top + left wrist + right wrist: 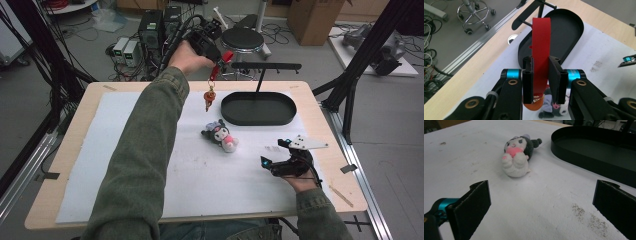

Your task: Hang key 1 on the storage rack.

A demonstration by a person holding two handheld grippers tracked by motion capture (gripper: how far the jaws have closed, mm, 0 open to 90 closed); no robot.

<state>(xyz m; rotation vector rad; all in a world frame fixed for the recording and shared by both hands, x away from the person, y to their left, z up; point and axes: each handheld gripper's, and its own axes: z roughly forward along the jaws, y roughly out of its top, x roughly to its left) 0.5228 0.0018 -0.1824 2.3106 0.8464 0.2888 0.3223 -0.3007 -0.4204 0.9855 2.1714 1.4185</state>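
1. Reaching far over the counter (75,165), the left arm holds its left hand-held gripper (220,59) raised above the black oval tray (258,108).
2. Its jaws are clamped on a red strap (540,50), with an orange charm (209,97) dangling below in the air.
3. Resting low at the counter's right side, the right hand-held gripper (275,154) gapes wide and empty, facing the plush toy (517,154).

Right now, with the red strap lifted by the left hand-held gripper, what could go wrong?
1. The left hand-held gripper pinches only the thin red strap; it could slip out.
2. The orange charm dangles freely above the table and may swing, perhaps catching the rim of the black tray or the stand's bar.
3. The plush toy lies right below the charm; lowering here could knock it.
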